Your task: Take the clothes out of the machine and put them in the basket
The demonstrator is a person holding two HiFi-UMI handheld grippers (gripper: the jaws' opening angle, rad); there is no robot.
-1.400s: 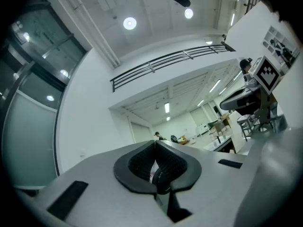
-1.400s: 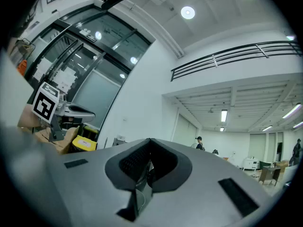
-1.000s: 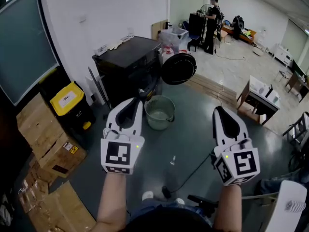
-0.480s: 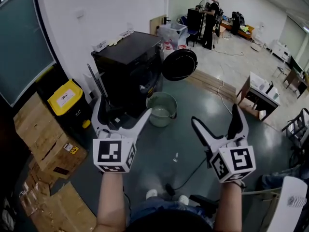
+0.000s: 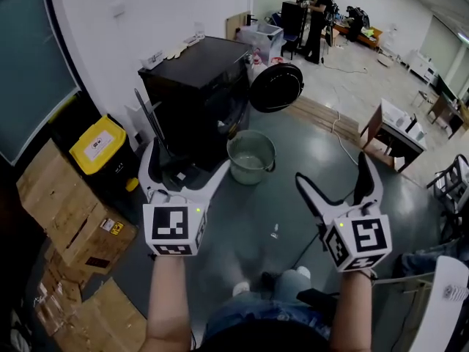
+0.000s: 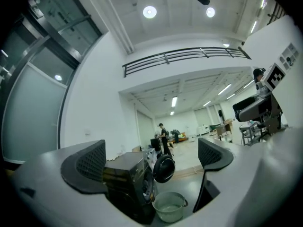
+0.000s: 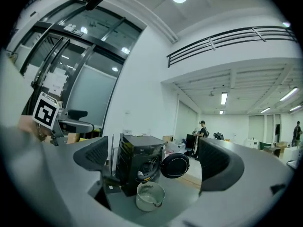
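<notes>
Gaping, empty: left gripper (image 5: 188,155), right gripper (image 5: 331,166)

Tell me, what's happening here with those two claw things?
A person holds a left hand-held gripper and a right hand-held gripper, facing a black washing machine whose round door hangs open. Both have just opened their jaws wide, with nothing between them. A pale green basket stands on the floor in front of the machine, apparently empty. Some laundry shows in the drum; nothing has been grabbed yet.
</notes>
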